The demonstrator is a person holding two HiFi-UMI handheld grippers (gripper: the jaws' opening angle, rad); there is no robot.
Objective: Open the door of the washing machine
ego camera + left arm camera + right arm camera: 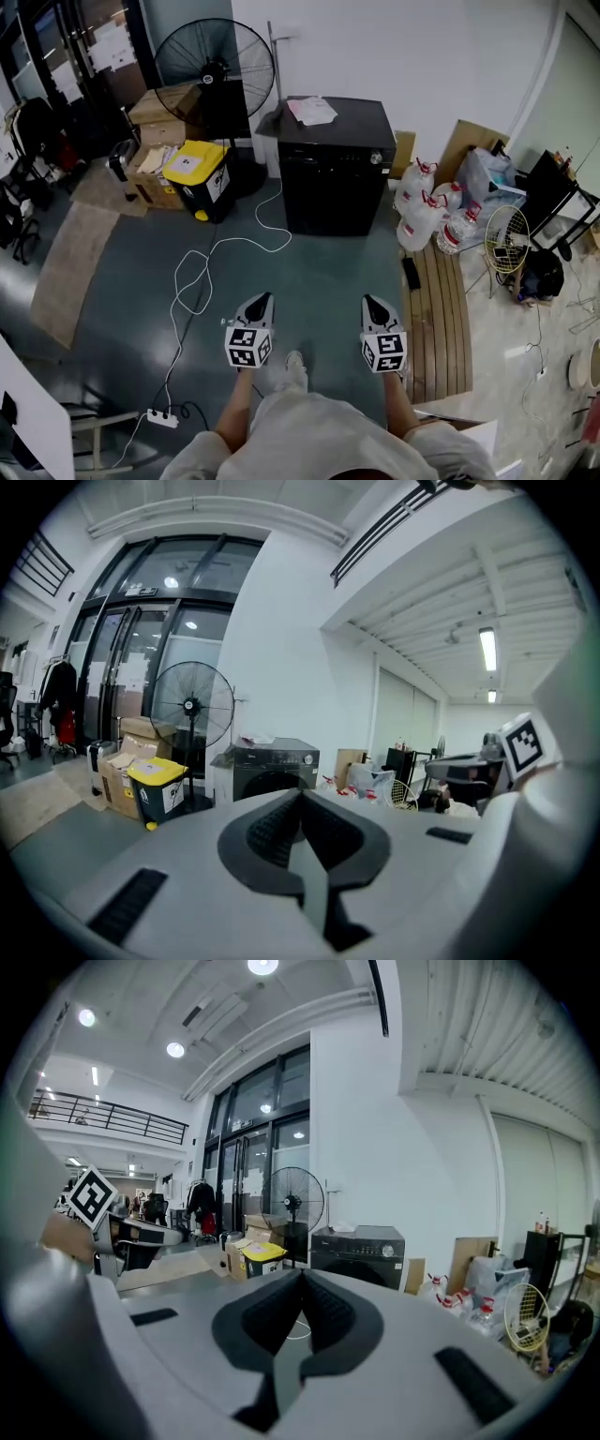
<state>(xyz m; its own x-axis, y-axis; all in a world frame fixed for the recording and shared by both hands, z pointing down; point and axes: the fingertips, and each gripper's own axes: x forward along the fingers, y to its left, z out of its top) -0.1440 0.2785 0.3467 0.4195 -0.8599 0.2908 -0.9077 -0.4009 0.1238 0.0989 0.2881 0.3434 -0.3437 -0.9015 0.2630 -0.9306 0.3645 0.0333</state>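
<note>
Left gripper [264,298] and right gripper [367,302] side by side, jaws pressed together on nothing. Probably aimed for an approach. Washing machine [337,178] well ahead of both, door closed, not yet touched.

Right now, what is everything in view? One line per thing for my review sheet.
washing machine: one, black, against the white back wall, centre
papers: a few, white, on top of the washing machine
standing fan: one, black, left of the washing machine
bin: one, black with yellow lid, on the floor below the standing fan
cardboard boxes: several, brown, left of the bin
cable: one, white, looping over the floor
power strip: one, white, bottom left
water bottles: several, clear, red caps, right of the washing machine
slatted board: one, wooden, floor at right
left gripper: grey, shut, empty
right gripper: grey, shut, empty
</note>
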